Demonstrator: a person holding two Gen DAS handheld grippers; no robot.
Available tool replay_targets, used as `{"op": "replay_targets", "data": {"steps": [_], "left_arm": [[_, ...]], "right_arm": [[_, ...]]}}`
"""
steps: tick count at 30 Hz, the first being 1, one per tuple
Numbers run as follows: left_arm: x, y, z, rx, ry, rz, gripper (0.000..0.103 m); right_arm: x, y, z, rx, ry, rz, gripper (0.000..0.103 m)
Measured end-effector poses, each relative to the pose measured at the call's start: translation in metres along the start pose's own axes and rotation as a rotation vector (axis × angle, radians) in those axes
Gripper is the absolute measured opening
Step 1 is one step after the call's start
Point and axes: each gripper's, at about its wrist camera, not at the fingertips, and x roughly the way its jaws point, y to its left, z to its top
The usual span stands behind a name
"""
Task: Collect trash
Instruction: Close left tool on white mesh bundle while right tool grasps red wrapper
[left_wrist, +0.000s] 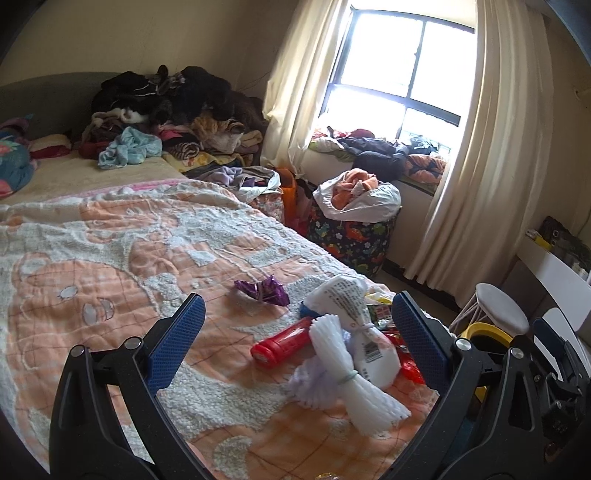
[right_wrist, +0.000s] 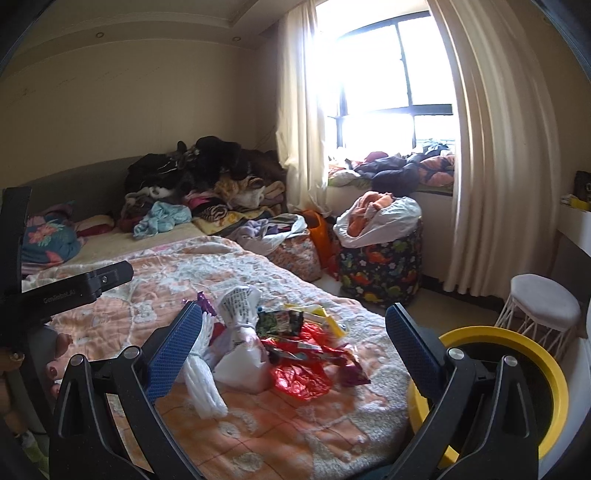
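Crumpled red wrappers (right_wrist: 303, 373) and tied white plastic bag (right_wrist: 240, 354) heaped on the bed's orange blanket (right_wrist: 258, 443), left gripper (left_wrist: 299, 339) and right gripper (right_wrist: 293, 339) both spread wide, empty, red bottle (left_wrist: 282, 341) shown only by left view, yellow-rimmed bin (right_wrist: 517, 391) clearest in right.

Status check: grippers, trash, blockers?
Left gripper open, empty. Right gripper open, empty. Wrapper pile untouched on blanket; yellow bin beside bed. Nothing blocking.

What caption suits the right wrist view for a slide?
Open right gripper above wrappers on the bed, yellow bin alongside.
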Motion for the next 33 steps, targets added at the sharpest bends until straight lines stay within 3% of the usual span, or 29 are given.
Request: {"op": "replay_targets", "data": {"steps": [5, 13, 22, 33], "left_arm": [[0.011, 0.006, 0.003, -0.017, 0.027, -0.014, 0.093], [0.039, 0.000, 0.000, 0.000, 0.102, -0.116, 0.093], [0.075, -0.012, -0.014, 0.003, 0.204, -0.125, 0.093], [0.104, -0.013, -0.029, -0.008, 0.301, -0.124, 0.078]], "right_arm": [[0.024, -0.005, 0.003, -0.002, 0.058, 0.013, 0.097], [0.055, -0.035, -0.002, 0.061, 0.166, 0.004, 0.097], [0.093, -0.062, -0.016, 0.119, 0.297, 0.064, 0.096], [0.130, -0.071, -0.029, 0.176, 0.384, 0.126, 0.073]]}}
